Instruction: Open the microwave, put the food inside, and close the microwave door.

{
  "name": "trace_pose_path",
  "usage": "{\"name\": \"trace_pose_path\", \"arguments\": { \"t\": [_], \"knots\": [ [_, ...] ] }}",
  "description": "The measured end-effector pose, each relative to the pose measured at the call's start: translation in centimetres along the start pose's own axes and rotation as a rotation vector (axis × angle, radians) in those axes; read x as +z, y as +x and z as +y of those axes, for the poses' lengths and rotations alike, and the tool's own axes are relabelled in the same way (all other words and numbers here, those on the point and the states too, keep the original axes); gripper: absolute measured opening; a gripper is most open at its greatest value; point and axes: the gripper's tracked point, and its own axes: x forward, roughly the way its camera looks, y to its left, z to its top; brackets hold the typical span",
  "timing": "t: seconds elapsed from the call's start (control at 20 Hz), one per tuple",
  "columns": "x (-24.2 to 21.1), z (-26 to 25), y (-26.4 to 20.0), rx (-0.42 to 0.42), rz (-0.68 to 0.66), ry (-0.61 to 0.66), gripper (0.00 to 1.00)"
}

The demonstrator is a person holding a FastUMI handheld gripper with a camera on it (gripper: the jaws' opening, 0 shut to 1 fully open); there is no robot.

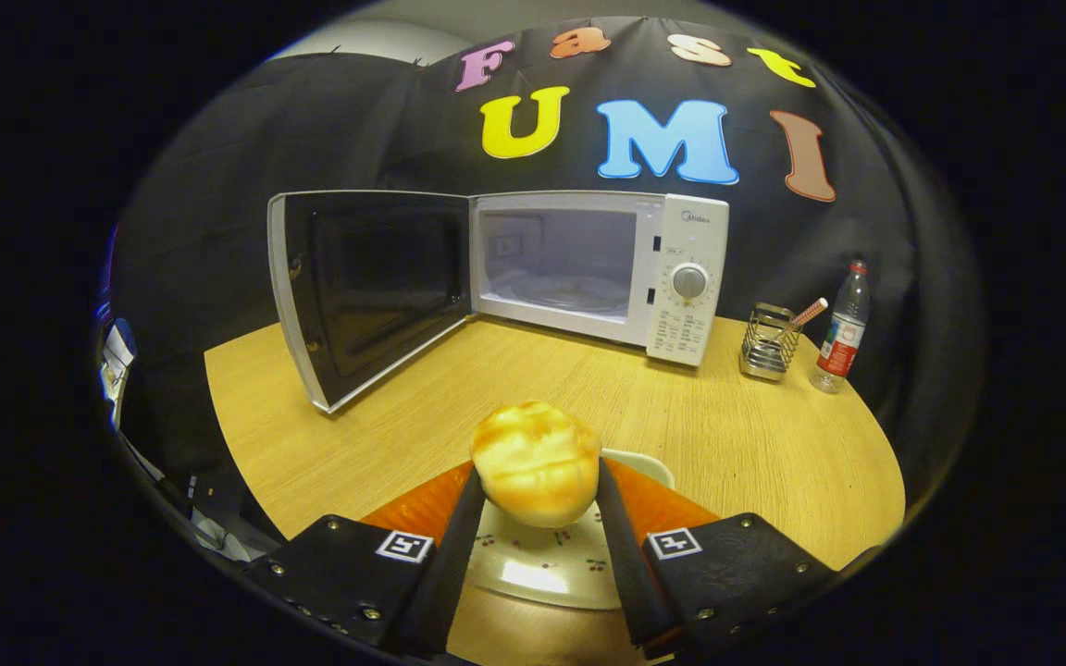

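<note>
With the microwave (588, 273) door (366, 291) already open, the hand-held gripper (536, 504) is pinching the bun (536, 461) above its plate (542, 569), loading and closing remaining.

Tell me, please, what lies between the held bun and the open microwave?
Only bare wooden table. In the gripper view, the gripper is shut on the bun above a plate; beyond the fingers, nothing stands before the microwave, whose door is wide open.

Dim, warm overhead lighting; glare on the plate (533, 575) at six o'clock; strong fisheye bending toward edges; focus acceptable centrally.
</note>
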Motion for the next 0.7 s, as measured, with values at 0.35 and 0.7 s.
{"name": "trace_pose_path", "arguments": {
  "t": [0.35,0.7],
  "knots": [
    [8.1,2.3,2.5,-0.021,-0.1,-0.073,0.7],
    [13.6,4.4,5.7,0.033,-0.119,-0.014,0.7]
  ]
}}
